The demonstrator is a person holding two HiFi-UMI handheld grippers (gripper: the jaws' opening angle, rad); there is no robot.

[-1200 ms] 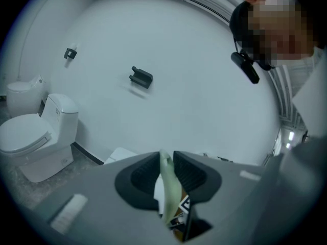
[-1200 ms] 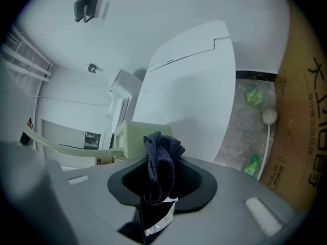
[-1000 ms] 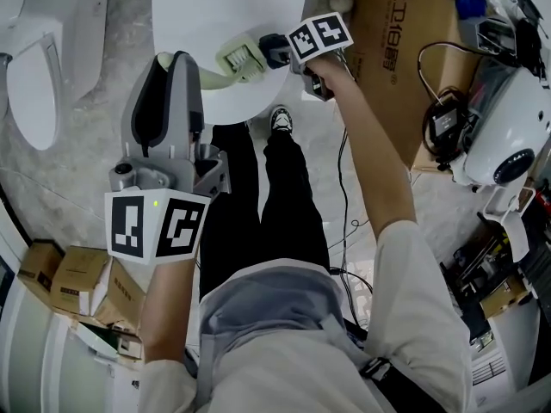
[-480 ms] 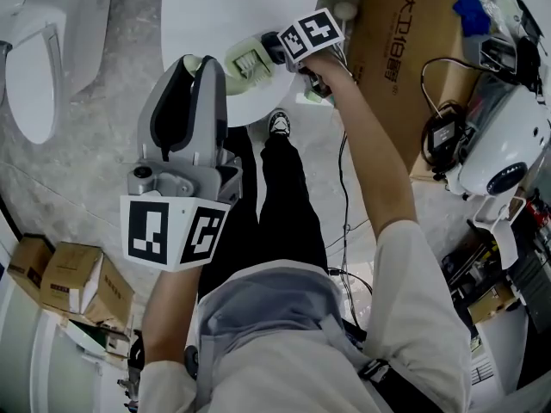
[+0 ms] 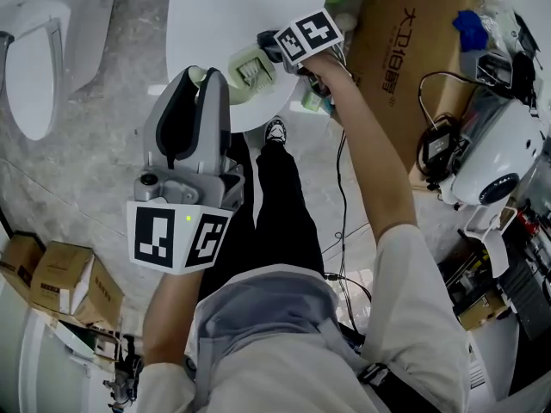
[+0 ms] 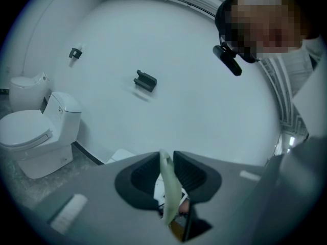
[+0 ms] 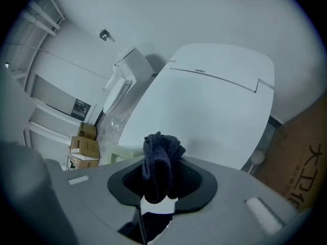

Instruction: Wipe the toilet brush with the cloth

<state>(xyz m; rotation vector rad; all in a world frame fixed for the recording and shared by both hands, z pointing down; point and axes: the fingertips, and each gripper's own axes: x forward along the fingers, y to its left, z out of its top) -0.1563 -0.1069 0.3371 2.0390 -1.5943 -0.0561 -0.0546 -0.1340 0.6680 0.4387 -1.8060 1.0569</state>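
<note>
Closer together now, the left gripper [image 5: 200,76] clenches the toilet brush [image 5: 250,65] handle between its fingers. The right gripper [image 7: 161,173] grasps the cloth [image 7: 157,160], with the brush head just beside its fingers. Wiping seems underway; next, rub the cloth across the head.

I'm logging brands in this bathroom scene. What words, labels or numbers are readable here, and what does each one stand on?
"大卫", then two more characters I can't read with confidence: printed on the big cardboard box, in the head view.
Toilet lid: a small brand mark near its rear edge, too small to read.
Small cartons on the floor: print too blurred to read.
No numbers or signs are legible.
</note>
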